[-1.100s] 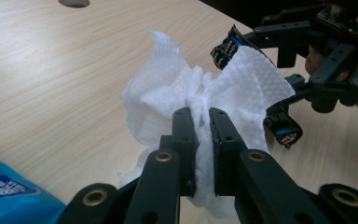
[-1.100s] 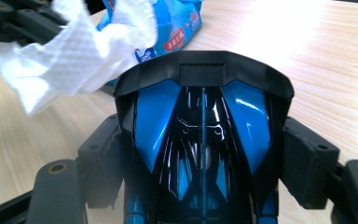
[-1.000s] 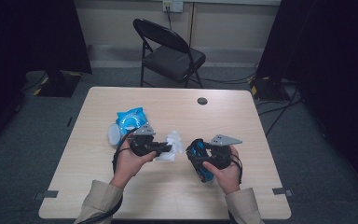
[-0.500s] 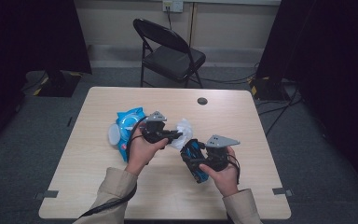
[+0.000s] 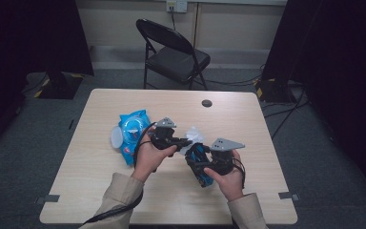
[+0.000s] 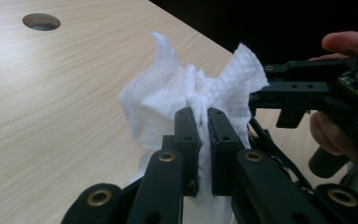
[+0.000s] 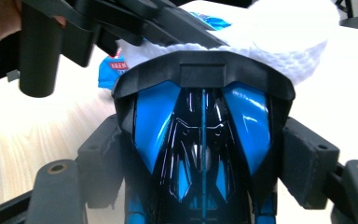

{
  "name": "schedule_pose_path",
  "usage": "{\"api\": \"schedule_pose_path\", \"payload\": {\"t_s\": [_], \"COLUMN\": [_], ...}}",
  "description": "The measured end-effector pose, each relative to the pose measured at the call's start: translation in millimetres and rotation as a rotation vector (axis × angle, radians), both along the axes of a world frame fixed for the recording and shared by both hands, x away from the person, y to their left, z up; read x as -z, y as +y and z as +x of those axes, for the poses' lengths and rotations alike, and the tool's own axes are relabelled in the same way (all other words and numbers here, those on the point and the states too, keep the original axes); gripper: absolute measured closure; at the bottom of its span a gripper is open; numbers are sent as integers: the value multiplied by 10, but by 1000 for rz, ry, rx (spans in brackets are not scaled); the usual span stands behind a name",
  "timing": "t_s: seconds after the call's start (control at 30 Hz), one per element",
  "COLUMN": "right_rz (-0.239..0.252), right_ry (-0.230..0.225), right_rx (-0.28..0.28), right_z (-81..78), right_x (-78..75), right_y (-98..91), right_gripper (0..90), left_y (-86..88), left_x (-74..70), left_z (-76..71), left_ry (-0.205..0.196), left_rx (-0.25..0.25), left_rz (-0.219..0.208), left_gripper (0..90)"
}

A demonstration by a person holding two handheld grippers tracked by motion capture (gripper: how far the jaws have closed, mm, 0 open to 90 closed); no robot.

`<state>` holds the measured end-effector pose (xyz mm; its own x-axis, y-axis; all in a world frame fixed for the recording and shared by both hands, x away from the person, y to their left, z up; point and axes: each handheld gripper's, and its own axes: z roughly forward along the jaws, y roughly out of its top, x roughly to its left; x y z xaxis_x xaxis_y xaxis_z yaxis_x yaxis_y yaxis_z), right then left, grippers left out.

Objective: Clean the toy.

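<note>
While pinched by only a thin bunched fold in the nearly closed fingers [image 6: 186, 135] of the left gripper [image 5: 187, 142], liable to slip free or tear: the white wipe [image 5: 194, 135], held up off the desk [image 5: 100, 191] and pressed against the upper end of the glossy blue-and-black toy [image 5: 201, 167]. Likely cause, by judgement: rubbing too hard, or dragging sideways over the black rim of the shell, seen just under the wipe in the right gripper view. Second risk: twisting or sliding of the toy, clamped above the desk between the widely spread fingers [image 7: 303, 158] of the right gripper [image 5: 195, 157], with pads on smooth, shiny flanks and little to bite on; a firm push from the wipe enough to rock it. Third: knocking the two grippers together, given the left one's black frame lying right across the top of the toy. Around: a blue wipe pack [image 5: 132, 131] flat on the desk just left of the left hand, near enough to be nudged by a forearm or by the trailing cable; a round cable hole [image 5: 207, 103] farther back, well apart; a dark folding chair [image 5: 174, 52] beyond the far edge. Nothing between wipe and toy; bare desk below to catch a drop.
</note>
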<state>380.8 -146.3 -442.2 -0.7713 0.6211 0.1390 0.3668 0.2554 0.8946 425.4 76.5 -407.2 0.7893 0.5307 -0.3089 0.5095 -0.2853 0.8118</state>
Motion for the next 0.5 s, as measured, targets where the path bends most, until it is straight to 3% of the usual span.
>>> {"api": "schedule_pose_path", "payload": {"t_s": [0.5], "right_rz": [-2], "right_ry": [8], "right_rx": [43], "right_z": [45], "right_x": [27], "right_y": [-75], "right_gripper": [257], "left_y": [64], "left_x": [-30], "left_z": [-117], "left_ry": [9], "left_rx": [38], "left_rz": [15], "left_gripper": [846]}}
